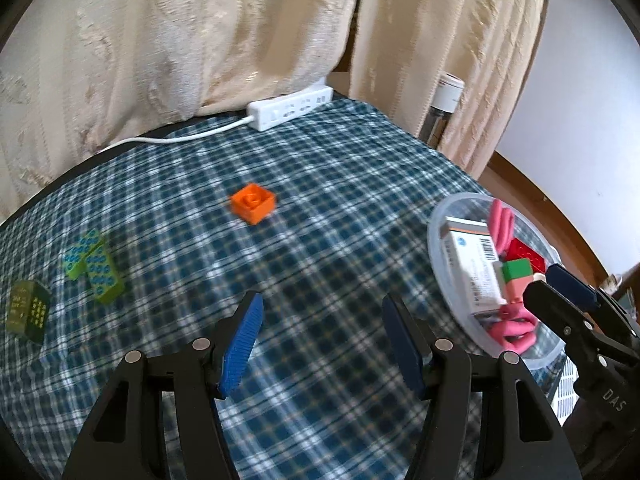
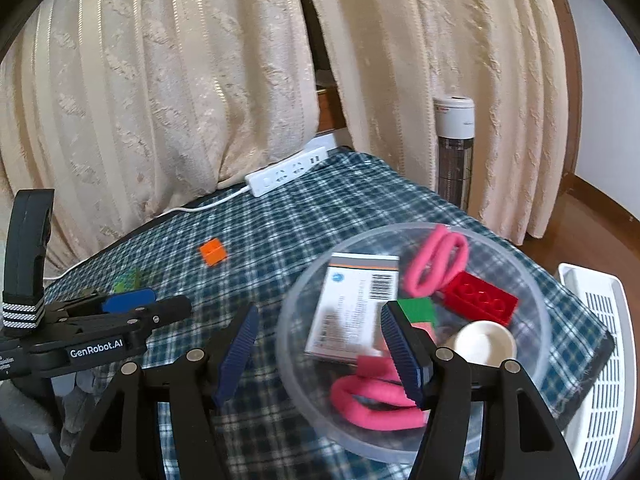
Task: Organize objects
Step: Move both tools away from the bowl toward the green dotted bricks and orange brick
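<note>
Both tongs, the left gripper (image 1: 322, 340) and the right gripper (image 2: 318, 350), stood spread and empty. An orange brick (image 1: 253, 203) lay mid-frame; the clear bowl (image 2: 304, 364) sat lower right

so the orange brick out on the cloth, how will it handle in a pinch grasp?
The orange brick looks like rigid moulded plastic, so it probably won't deform between the pads. It's small and blocky with flat sides, likely light and unlikely to roll. Sitting on the plaid tablecloth, it may skid or drag the fabric if pushed rather than lifted.
</note>
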Motion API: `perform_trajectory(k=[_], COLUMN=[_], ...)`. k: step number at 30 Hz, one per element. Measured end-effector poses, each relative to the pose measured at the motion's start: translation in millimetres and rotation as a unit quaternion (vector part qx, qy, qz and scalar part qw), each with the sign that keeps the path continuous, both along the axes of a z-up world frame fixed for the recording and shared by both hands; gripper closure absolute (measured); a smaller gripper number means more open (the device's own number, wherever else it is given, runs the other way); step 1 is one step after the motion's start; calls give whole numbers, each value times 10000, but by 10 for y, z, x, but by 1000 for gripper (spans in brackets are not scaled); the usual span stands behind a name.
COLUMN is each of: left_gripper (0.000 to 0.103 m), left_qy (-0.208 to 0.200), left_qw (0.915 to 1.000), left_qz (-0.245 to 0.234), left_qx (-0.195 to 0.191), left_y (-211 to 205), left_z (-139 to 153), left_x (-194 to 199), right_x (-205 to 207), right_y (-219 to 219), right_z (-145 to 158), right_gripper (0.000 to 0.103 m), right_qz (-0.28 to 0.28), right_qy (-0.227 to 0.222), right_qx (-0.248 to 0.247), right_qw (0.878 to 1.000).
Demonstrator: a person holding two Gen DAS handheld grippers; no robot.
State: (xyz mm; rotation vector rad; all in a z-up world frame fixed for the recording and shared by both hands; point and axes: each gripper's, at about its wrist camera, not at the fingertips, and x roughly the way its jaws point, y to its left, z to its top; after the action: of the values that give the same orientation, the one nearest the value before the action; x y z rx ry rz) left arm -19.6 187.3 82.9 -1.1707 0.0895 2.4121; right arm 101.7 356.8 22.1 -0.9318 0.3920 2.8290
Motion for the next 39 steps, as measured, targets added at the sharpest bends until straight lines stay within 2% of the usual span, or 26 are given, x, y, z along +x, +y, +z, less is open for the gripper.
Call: perform_trajectory(k=[11,19,32,39], left_gripper=[40,40,40,40], left_qy=[-21,-111,-338,-403], left_qw=[9994,9962,9845,9784], left_qz=[349,861,1710,1986], left_qx=[61,35,-206,-413], left_y=[-417,-772,-1282,-1367], left_z=[-2,-71,-334,-463], left_x=[-143,-372,-873,-1032], right_x=[-225,-395,-671,-831], right_y=[-274,-452,-598,-685], right_z=[-42,-92,-204,-231], right_gripper=[32,32,32,32], right_qz=[274,448,634,744], right_qy=[-113,-201,-351,-402], right_qx=[-50,-52,-113,-102], right_qw=[9995,9988,9973,9964])
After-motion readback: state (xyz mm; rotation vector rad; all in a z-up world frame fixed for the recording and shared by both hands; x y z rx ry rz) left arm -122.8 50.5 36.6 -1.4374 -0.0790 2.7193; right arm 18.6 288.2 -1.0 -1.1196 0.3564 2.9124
